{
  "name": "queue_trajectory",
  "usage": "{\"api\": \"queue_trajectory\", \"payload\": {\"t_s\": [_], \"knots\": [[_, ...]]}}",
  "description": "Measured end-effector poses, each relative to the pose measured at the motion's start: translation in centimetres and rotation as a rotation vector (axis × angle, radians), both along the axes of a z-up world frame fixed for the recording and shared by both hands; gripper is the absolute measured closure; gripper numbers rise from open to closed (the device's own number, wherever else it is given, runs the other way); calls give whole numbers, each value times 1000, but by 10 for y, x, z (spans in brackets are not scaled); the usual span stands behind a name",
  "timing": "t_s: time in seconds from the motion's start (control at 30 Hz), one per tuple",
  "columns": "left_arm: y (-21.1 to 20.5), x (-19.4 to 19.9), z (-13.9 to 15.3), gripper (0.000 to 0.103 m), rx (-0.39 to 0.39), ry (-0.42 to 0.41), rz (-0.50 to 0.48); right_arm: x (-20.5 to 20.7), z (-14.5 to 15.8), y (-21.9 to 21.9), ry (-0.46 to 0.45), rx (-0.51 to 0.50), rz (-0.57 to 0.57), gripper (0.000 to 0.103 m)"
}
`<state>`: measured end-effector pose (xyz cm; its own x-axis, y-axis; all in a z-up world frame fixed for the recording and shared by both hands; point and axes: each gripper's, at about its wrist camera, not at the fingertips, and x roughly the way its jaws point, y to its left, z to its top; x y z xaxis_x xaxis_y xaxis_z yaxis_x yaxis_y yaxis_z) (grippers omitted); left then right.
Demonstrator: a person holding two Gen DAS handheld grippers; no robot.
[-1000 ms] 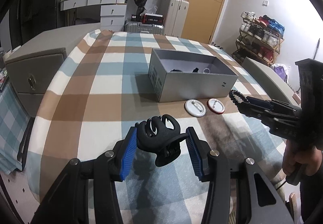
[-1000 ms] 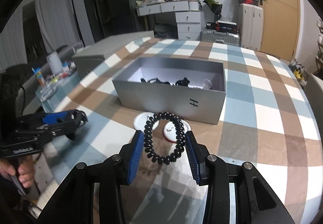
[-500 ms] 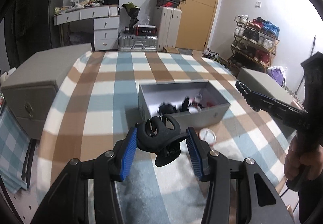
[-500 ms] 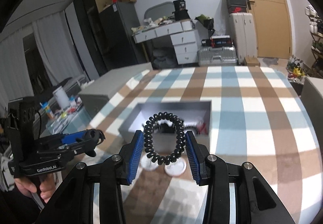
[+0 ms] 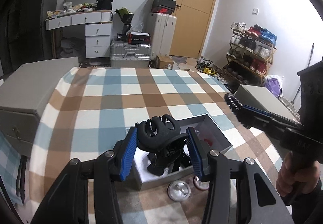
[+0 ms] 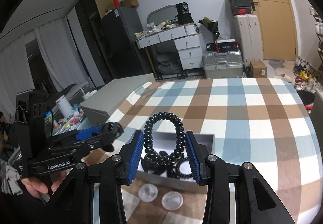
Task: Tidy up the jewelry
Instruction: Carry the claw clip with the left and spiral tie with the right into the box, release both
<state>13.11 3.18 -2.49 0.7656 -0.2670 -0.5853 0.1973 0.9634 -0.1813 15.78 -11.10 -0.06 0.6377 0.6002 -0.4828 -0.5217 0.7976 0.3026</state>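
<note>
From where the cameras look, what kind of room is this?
Probably a lived-in bedroom or studio flat: a shoe rack by the wooden door, suitcases, and a cluttered white drawer desk.

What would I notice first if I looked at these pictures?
Probably the black hair claw pinched in the left gripper, hanging over the open grey box. Next, the black spiral hair tie held in the right gripper above that same box. Two round badges lie on the checked tablecloth just in front of the box.
</note>
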Motion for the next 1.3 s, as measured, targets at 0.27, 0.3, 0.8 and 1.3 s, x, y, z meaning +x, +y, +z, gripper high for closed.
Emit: {"api": "queue_trajectory", "payload": {"t_s": [0.27, 0.3, 0.8, 1.3], "knots": [[-15, 20, -10, 60, 10, 43, -50, 24, -19, 7, 47, -8, 19, 62], [-16, 22, -12, 60, 13, 47, -52, 27, -23, 8, 57, -11, 20, 62], [-23, 38, -23, 60, 6, 94, -73, 44, -47, 8, 116, -26, 21, 61], [-20, 43, -32, 57, -36, 106, -146, 41, -53, 12, 115, -19, 43, 49]]}}
